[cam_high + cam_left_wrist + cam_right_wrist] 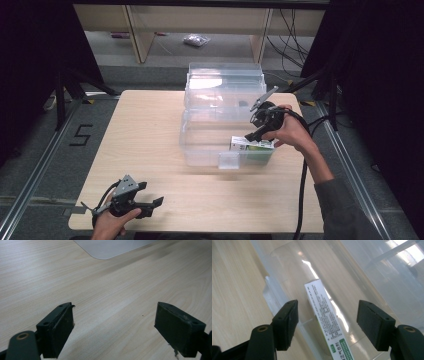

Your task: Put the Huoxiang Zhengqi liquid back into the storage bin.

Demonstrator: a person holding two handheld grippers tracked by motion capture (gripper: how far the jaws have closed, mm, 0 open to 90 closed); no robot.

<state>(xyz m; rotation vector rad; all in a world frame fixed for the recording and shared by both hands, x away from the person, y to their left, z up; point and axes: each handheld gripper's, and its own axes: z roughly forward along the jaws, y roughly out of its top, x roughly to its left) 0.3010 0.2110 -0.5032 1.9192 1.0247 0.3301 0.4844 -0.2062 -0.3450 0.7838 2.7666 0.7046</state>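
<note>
The small white-and-green printed carton (252, 145) lies inside the clear plastic storage bin (200, 150), at the bin's near right corner, right of centre in the high view. In the right gripper view the carton (325, 320) runs from the middle of the frame down to the bottom edge, between the two black jaws but touching neither. The right gripper (260, 131) stands open over it, its pads well clear of the carton's sides, so the carton rests on the bin floor by its own weight.

The step in hand looks like a release into the bin. To finish it cleanly, the right gripper (327, 323) should lift straight away from the carton with the jaws kept apart (a sideways drift could clip the carton's edge or the bin's thin front wall).

At the lower left of the high view, the left gripper (147, 200) rests on the pale wooden table (145, 125), its jaws wide with nothing between them; in its own view the left gripper (113, 327) has bare wood (112, 290) ahead.
</note>
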